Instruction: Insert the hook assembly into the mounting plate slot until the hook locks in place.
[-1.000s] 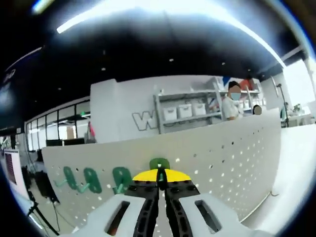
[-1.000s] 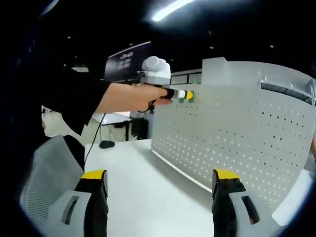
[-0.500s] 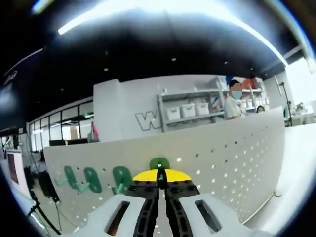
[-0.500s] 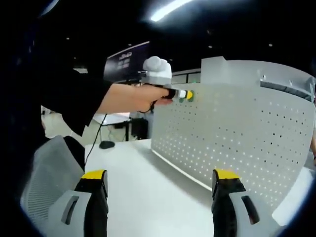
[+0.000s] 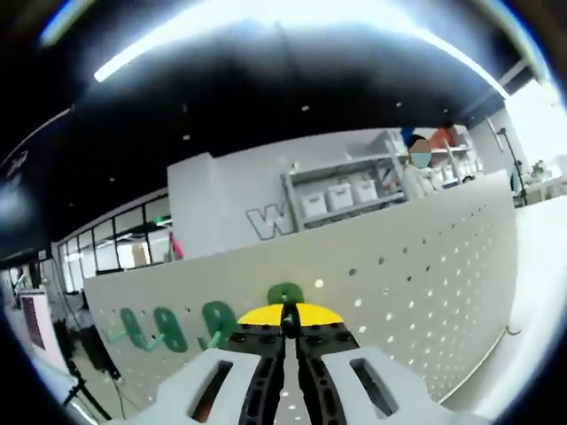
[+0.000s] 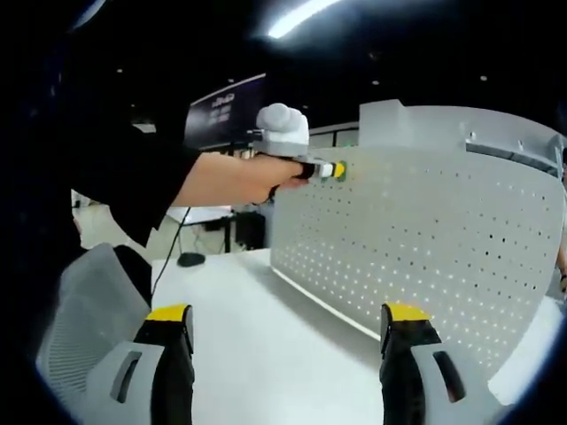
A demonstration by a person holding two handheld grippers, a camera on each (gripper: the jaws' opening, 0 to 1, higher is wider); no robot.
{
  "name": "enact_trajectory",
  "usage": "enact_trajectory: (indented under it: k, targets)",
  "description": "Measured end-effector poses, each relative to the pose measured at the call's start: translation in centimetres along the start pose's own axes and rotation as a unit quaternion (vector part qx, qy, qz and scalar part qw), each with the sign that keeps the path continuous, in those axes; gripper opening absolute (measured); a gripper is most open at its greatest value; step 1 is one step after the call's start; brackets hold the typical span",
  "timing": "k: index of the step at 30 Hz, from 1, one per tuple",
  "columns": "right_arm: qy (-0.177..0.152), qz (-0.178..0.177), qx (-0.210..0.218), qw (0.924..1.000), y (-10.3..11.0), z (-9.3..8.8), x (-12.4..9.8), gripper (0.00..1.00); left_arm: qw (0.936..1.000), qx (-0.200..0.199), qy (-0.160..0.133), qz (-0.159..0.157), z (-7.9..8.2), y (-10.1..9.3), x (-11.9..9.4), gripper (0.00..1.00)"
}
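Against the white pegboard mounting plate, the left gripper has its jaws pinched together on a green hook, which sits at the yellow tips touching the plate near its top edge. Three more green hooks hang alongside. Over the desk, the right gripper hovers with jaws spread wide, empty.

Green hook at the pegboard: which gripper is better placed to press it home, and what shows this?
Left. The left gripper is shut on the green hook right at the pegboard. The right gripper hangs open, away from the board.
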State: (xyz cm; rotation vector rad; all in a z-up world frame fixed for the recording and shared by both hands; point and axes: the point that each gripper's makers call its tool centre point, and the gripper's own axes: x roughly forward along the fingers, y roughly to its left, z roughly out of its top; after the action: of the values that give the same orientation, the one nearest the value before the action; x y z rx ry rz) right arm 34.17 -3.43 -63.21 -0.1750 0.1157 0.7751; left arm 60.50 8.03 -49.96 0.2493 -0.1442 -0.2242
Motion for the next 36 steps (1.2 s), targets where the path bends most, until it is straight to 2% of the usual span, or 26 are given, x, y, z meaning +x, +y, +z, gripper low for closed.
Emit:
enact_trajectory:
  k: [6,10,17,20,24,30,34,36]
  targets:
    - [0.001,-0.003,0.001,1.0,-0.1,0.0,-0.2,0.89,1.0,-0.005,-0.001,0.001,0.0,0.1,-0.1,0.03]
    - [0.003,-0.005,0.002,1.0,-0.2,-0.1,-0.3,0.89,0.999,-0.043,-0.004,-0.006,-0.1,0.2,-0.4,0.04]
    - [0.003,-0.004,-0.001,1.0,-0.1,0.1,-0.1,0.89,0.9985,-0.049,0.004,-0.026,-0.3,0.0,-0.6,0.07]
    - [0.004,-0.003,-0.003,1.0,0.0,0.2,0.0,0.89,0.998,-0.057,0.011,-0.024,-0.7,0.2,-0.8,0.13]
    - [0.005,-0.003,-0.004,1.0,0.0,0.3,0.0,0.89,0.9977,-0.055,0.009,-0.039,-1.0,-0.2,-1.0,0.13]
    - [0.006,-0.003,-0.007,1.0,0.2,0.4,0.0,0.89,0.9959,-0.071,0.006,-0.056,-1.2,-0.4,-2.0,0.22]
    - [0.009,0.002,-0.008,0.9999,0.6,0.3,0.2,0.89,0.9952,-0.073,0.012,-0.063,-1.5,-0.4,-2.5,0.32]
    - [0.011,0.004,-0.009,0.9999,0.8,0.3,0.4,0.89,0.9949,-0.075,0.011,-0.067,-1.4,-0.5,-3.0,0.33]
